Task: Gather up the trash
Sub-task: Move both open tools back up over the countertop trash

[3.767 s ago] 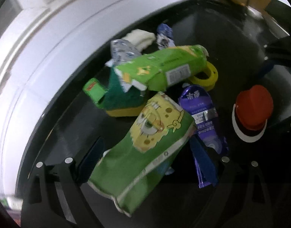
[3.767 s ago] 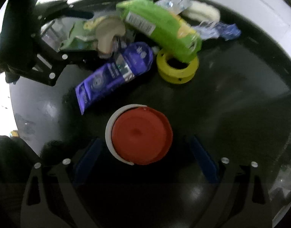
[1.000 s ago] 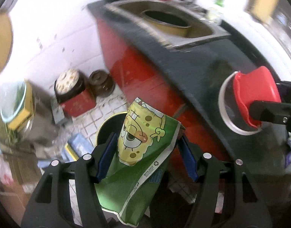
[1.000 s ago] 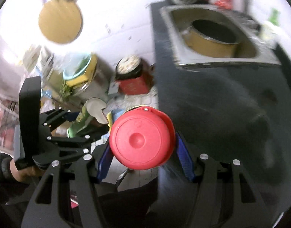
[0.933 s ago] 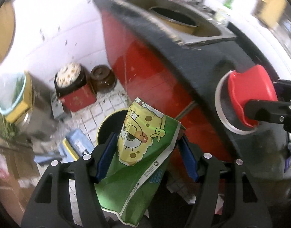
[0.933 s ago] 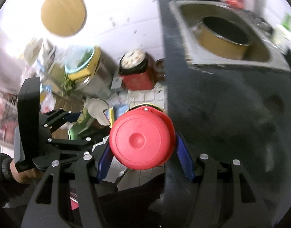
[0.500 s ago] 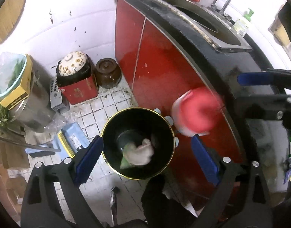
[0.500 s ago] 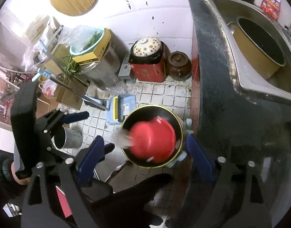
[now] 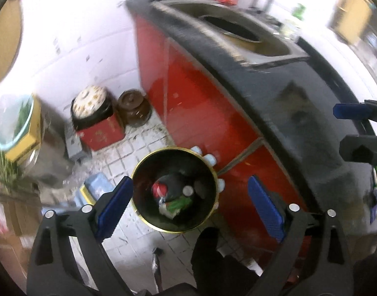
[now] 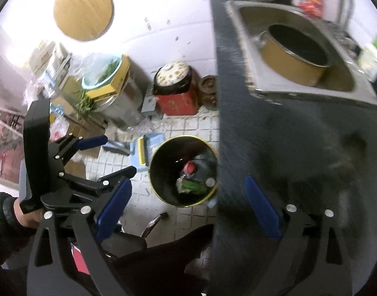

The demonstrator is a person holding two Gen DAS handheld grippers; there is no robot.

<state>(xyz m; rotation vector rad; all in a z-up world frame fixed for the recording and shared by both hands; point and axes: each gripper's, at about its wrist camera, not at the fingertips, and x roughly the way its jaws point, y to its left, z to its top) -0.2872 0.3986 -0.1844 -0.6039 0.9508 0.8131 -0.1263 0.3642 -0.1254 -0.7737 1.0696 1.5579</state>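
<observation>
Both grippers hang over the tiled floor beside the red cabinet [image 9: 203, 113], pointing steeply down at the bin [image 9: 149, 219], a round black can with a gold rim. The left gripper [image 9: 189, 206] has just been opening; its 2 blue pads [image 9: 114, 206] stand wide apart with nothing between them. The right gripper [image 10: 188, 208] has just been opening too, and its jaws are spread with nothing between them.

The trash lies at the bottom of the bin: the red lid [image 9: 159, 189] sits toward the far side, and the green bag [image 9: 177, 204] lies crumpled just beside it, nearer the camera. A small pale round piece [image 9: 188, 191] rests next to them; what it is cannot be told.

In the right wrist view the bin [image 10: 155, 157] stands against the edge of the dark counter [image 10: 299, 148], which hides part of its rim. The left gripper [image 10: 109, 155] shows at the left of that view, held by a hand [image 10: 25, 218] in a dark sleeve. A sink [image 10: 361, 86] set in the counter holds a yellow pot [image 10: 292, 66]. A blue dustpan [image 10: 146, 148] lies on the floor just beside the bin.
</observation>
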